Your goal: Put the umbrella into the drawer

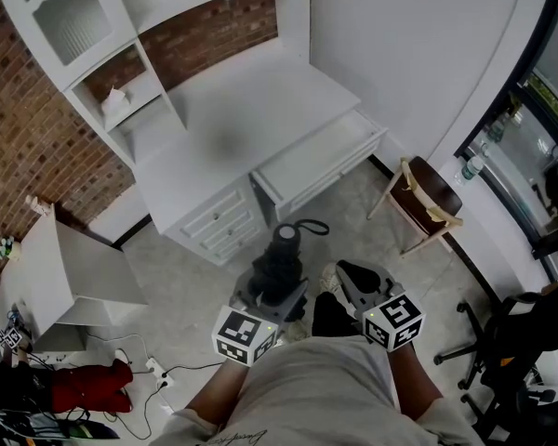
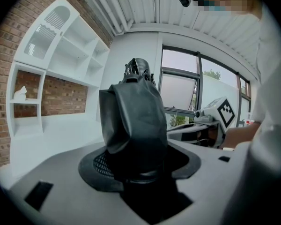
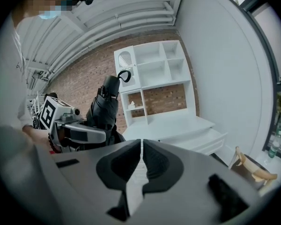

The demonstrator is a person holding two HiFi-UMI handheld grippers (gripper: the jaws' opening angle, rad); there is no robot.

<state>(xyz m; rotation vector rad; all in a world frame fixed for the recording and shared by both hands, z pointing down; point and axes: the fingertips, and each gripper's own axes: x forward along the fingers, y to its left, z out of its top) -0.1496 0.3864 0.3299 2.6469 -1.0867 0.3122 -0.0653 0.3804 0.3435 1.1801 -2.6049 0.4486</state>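
A folded black umbrella [image 1: 281, 263] with a wrist loop stands upright in my left gripper [image 1: 277, 295], which is shut on its lower part. In the left gripper view the umbrella [image 2: 136, 125] fills the space between the jaws of that gripper [image 2: 140, 170]. My right gripper [image 1: 353, 282] hovers just to the right, shut with nothing in it; in its own view the pads [image 3: 141, 165] nearly touch. An open white drawer [image 1: 321, 161] sticks out of the white desk [image 1: 242, 110] ahead. The right gripper view also shows the umbrella [image 3: 105, 107] and the drawer [image 3: 201, 139].
A wooden chair [image 1: 423, 198] stands right of the drawer. A white shelf unit [image 1: 102, 54] rises over the desk's left side. A low white cabinet [image 1: 56, 272], red cloth [image 1: 88, 384] and cables lie at the left. A black office chair [image 1: 502, 342] is at the right.
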